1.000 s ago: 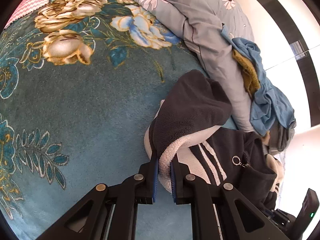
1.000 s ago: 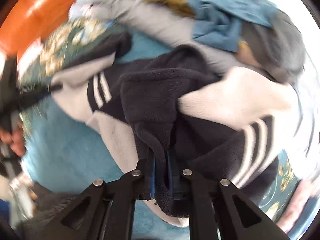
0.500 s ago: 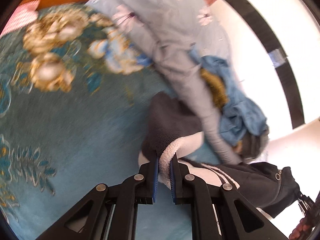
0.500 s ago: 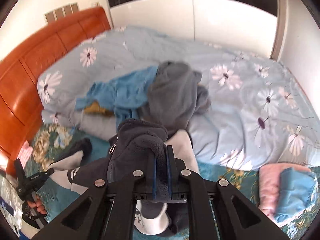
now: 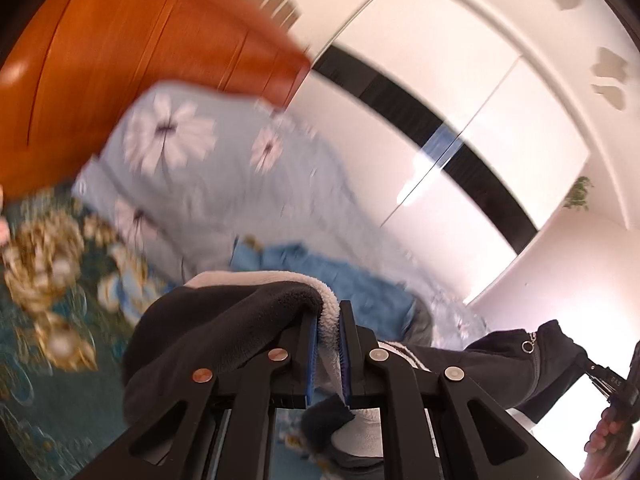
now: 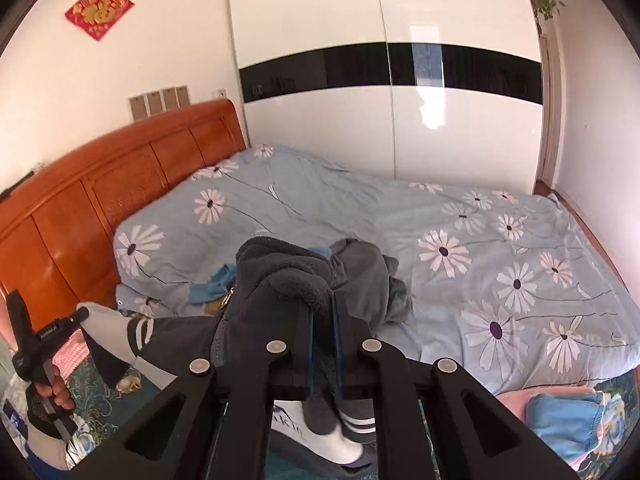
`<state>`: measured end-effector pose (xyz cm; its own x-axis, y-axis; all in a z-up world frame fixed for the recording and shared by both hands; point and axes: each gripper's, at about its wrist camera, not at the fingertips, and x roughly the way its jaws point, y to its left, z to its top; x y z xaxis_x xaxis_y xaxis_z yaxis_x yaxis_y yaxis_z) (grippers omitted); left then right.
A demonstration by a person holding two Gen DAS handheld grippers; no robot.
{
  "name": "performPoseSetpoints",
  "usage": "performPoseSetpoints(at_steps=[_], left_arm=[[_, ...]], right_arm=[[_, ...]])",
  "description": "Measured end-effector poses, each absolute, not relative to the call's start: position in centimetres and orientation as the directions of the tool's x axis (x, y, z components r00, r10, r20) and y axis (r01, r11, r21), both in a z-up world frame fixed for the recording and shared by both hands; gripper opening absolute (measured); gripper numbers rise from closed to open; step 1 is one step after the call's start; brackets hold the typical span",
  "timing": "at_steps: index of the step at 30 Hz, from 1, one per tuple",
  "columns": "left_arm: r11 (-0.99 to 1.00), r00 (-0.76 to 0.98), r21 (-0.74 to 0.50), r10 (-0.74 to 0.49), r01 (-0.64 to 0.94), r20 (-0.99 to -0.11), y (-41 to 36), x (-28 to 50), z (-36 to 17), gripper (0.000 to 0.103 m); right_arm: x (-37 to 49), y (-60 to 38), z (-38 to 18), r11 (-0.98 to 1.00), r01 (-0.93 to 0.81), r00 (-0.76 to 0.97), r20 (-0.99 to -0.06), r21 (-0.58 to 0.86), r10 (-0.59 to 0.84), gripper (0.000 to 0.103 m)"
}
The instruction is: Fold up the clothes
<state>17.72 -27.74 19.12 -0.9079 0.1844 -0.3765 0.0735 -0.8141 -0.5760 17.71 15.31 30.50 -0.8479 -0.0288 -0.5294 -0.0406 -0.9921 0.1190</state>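
Between both grippers hangs the jacket (image 6: 180, 336).

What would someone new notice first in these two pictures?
A dark fleece jacket with white stripes hangs in mid-air at the front, stretched between the right gripper and the left gripper, each shut on its edge. Behind it lies a bed with a daisy duvet and an orange headboard, a heap of clothes on top.

A daisy-print duvet (image 6: 360, 216) covers the bed beside an orange headboard (image 6: 100, 200).
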Motion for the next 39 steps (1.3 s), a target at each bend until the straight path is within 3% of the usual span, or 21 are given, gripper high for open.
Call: performPoseSetpoints(at_steps=[7,11,14,18,26,32,39], left_arm=[[-0.847,-0.952,-0.530,0.122,0.047,-0.281,-29.6,23.2,24.6,0.010],[-0.861,-0.952,-0.504,0.095,0.068,-0.289,-30.8,23.5,25.2,0.010],[-0.863,-0.936,-0.493,0.078,0.109,-0.344,-30.9,20.9,23.7,0.010],[-0.857,-0.875,-0.485,0.090,0.175,-0.476,-30.2,14.7,18.1,0.010],[-0.818,-0.726,-0.490,0.135,0.303,-0.675,-28.7,6.8,5.3,0.010],[-0.825,-0.591,-0.418,0.131,0.381,-0.796,-26.5,7.5,-2.7,0.010],[-0.800,-0.448,-0.367,0.139,0.476,-0.883,-26.5,12.1,-9.2,0.011]], right_arm=[[22.6,14.3,33.6,-0.988,0.078,-0.870,-0.475,0.134,-0.133,0.008],[22.7,14.4,34.4,-0.980,0.130,-0.863,-0.469,0.153,-0.187,0.008],[19.4,15.6,31.8,-0.981,0.108,-0.828,-0.532,0.158,-0.177,0.008],[13.1,17.6,24.6,-0.981,0.037,-0.739,-0.656,0.190,-0.155,0.008],[5.2,22.7,11.0,-0.963,-0.130,-0.575,-0.809,0.237,-0.122,0.008],[7.7,23.9,2.2,-0.948,-0.207,-0.429,-0.893,0.242,-0.134,0.008],[13.7,23.2,-3.1,-0.925,-0.249,-0.309,-0.929,0.285,-0.203,0.008]])
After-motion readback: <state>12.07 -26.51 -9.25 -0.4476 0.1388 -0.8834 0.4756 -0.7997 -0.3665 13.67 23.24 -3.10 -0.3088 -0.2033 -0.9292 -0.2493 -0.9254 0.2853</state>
